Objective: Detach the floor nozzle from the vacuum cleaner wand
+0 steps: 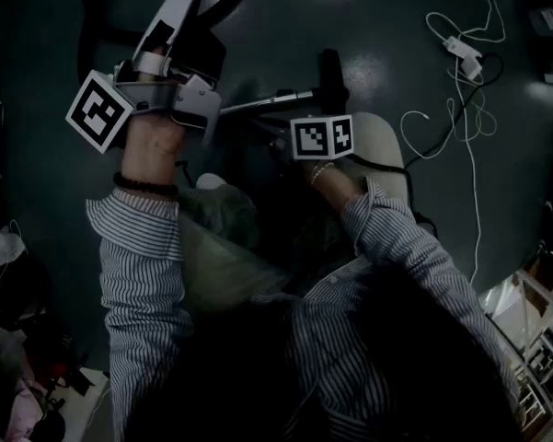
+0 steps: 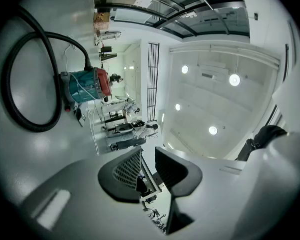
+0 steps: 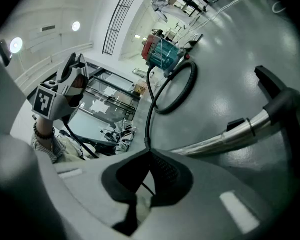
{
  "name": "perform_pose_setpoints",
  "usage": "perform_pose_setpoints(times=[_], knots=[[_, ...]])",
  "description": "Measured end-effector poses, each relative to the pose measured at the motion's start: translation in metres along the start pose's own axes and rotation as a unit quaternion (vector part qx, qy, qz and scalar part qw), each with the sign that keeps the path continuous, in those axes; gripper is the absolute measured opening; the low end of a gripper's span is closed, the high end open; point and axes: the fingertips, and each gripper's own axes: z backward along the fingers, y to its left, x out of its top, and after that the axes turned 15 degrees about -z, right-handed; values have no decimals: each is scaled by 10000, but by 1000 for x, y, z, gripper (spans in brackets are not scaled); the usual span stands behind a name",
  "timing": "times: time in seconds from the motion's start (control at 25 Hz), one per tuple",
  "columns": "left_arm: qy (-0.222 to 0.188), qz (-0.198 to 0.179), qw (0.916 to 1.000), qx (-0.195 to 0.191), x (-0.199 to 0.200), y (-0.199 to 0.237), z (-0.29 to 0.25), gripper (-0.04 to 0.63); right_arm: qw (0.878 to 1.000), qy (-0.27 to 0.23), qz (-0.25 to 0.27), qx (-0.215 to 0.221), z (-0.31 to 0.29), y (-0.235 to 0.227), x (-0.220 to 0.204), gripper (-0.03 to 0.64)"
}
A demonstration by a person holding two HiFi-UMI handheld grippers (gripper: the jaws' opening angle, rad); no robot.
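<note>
The vacuum's chrome wand (image 3: 224, 138) lies across the grey floor just ahead and right of my right gripper (image 3: 150, 156), apart from it. It ends in a black fitting (image 3: 279, 104). In the head view the wand (image 1: 267, 102) runs between my two hands to that black part (image 1: 331, 72). My right gripper's jaws are shut with nothing between them, and a thin black cord (image 3: 148, 119) runs along the floor behind them. My left gripper (image 1: 179, 5) is raised and tilted up toward the ceiling. Its jaws (image 2: 149, 151) are drawn together to a slit and hold nothing.
The teal vacuum body (image 2: 82, 85) stands further off with its black hose (image 2: 30, 84) looped on the floor. White cables and an adapter (image 1: 465, 53) lie at the right. Clutter sits at lower left (image 1: 18, 293) and shelving (image 1: 543, 330) at lower right.
</note>
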Motion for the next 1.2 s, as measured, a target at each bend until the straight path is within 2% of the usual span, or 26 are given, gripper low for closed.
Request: perform_pose_setpoints(times=[0.32, 0.56, 0.92, 1.08, 1.2], knots=[[-119, -66, 9999, 48, 5, -3, 0, 69, 10000, -81, 3, 24, 9, -2, 1, 2], [-314, -295, 9990, -141, 23, -17, -11, 69, 9998, -201, -25, -54, 19, -6, 6, 2], [-234, -199, 9992, -248, 16, -19, -21, 69, 9998, -159, -34, -97, 21, -10, 7, 2], [-145, -505, 9977, -422, 19, -26, -26, 76, 9997, -250, -28, -27, 23, -8, 13, 2], [29, -940, 9931, -699, 21, -43, -31, 95, 9961, -720, 284, 415, 33, 21, 35, 2]])
